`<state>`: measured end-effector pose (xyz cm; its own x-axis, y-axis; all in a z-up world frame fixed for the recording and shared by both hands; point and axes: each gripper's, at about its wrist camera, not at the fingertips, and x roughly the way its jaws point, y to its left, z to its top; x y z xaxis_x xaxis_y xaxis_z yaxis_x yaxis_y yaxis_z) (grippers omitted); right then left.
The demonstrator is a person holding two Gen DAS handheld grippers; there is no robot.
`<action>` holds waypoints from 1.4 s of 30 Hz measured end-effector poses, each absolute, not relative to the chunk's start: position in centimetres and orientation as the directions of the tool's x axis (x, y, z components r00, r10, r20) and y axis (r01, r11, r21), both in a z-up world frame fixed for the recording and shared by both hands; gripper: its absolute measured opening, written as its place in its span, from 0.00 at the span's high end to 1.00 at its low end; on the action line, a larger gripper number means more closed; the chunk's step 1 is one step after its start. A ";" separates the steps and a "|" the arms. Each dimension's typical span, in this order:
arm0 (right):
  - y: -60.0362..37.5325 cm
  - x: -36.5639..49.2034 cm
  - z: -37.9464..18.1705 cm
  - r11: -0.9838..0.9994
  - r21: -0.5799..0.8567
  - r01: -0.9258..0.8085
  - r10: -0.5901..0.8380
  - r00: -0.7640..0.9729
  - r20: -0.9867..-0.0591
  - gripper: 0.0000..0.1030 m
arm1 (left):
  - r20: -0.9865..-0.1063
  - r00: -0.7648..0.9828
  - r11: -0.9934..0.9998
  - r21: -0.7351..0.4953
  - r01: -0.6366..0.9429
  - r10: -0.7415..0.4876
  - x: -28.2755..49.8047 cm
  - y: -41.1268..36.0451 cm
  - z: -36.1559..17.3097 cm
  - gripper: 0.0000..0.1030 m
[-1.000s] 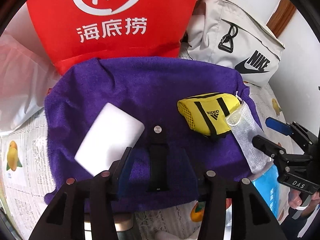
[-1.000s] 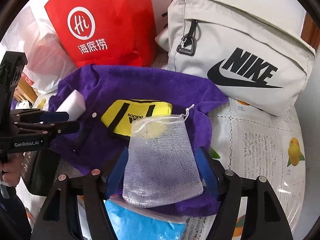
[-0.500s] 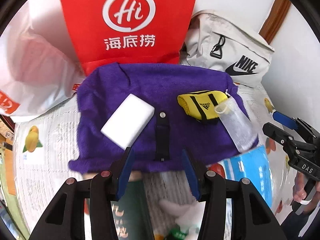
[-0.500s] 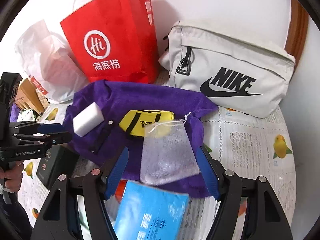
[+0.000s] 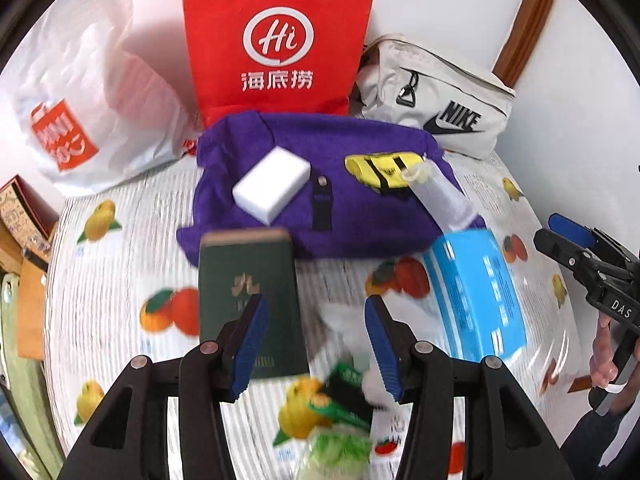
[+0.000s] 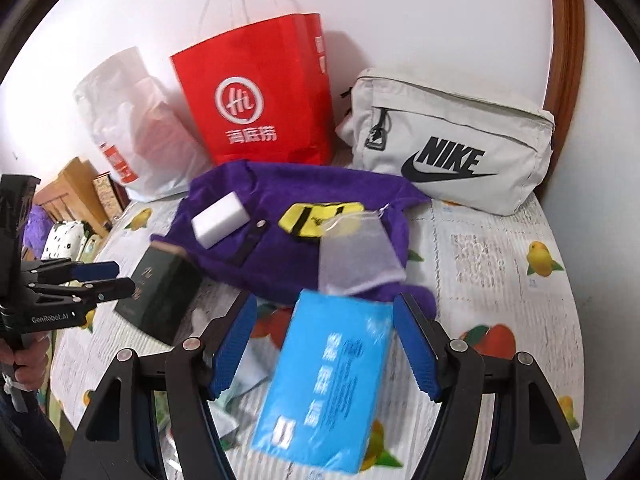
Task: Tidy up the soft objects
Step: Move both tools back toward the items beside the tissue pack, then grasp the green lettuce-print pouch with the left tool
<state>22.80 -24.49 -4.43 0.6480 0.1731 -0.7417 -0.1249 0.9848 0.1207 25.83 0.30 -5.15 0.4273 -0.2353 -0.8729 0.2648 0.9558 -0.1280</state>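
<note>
My left wrist view looks steeply down over the table's (image 5: pixel 120 280) near edge toward the wall, close above the green book (image 5: pixel 248 276). My right one sits further right, aimed less steeply. Both share the purple towel (image 5: pixel 360 216) (image 6: pixel 288 252), red bag (image 5: pixel 276 36) (image 6: pixel 260 104) and blue pack (image 5: pixel 476 292) (image 6: pixel 328 376).

Blue packet (image 6: pixel 332 380) between right fingers (image 6: pixel 416 344)

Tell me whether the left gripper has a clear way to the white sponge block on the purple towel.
Probably yes. The left gripper is open and holds nothing, and the white sponge block lies bare on top of the purple towel. Only the dark green box sits between them, low enough to pass over.
</note>
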 end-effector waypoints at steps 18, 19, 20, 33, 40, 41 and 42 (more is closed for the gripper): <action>-22.1 15.6 -5.4 0.976 0.134 -0.174 0.215 0.633 -0.743 0.32 | -0.905 0.333 0.939 -0.163 0.303 -0.264 16.4 0.9 -11.8 0.48; -22.0 15.3 -5.6 0.976 0.131 -0.172 0.212 0.631 -0.747 0.32 | -0.907 0.329 0.937 -0.158 0.311 -0.262 16.1 0.7 -12.2 0.47; -22.1 15.0 -5.8 0.977 0.129 -0.171 0.209 0.628 -0.749 0.32 | -0.909 0.323 0.934 -0.154 0.321 -0.261 15.8 0.6 -12.6 0.46; -21.8 13.1 -7.6 0.979 0.122 -0.161 0.195 0.606 -0.771 0.32 | -0.914 0.341 0.923 -0.083 0.376 -0.220 14.2 -0.2 -14.3 0.35; -21.2 13.1 -8.2 0.978 0.118 -0.170 0.197 0.589 -0.784 0.32 | -0.919 0.327 0.925 -0.090 0.368 -0.219 14.7 0.6 -15.0 0.35; -21.1 13.3 -8.3 0.978 0.121 -0.171 0.199 0.585 -0.786 0.32 | -0.922 0.322 0.921 -0.079 0.382 -0.213 14.6 0.3 -15.2 0.35; -21.0 13.4 -8.5 0.977 0.123 -0.172 0.201 0.582 -0.788 0.32 | -0.924 0.324 0.916 -0.062 0.396 -0.202 14.5 -0.2 -15.4 0.35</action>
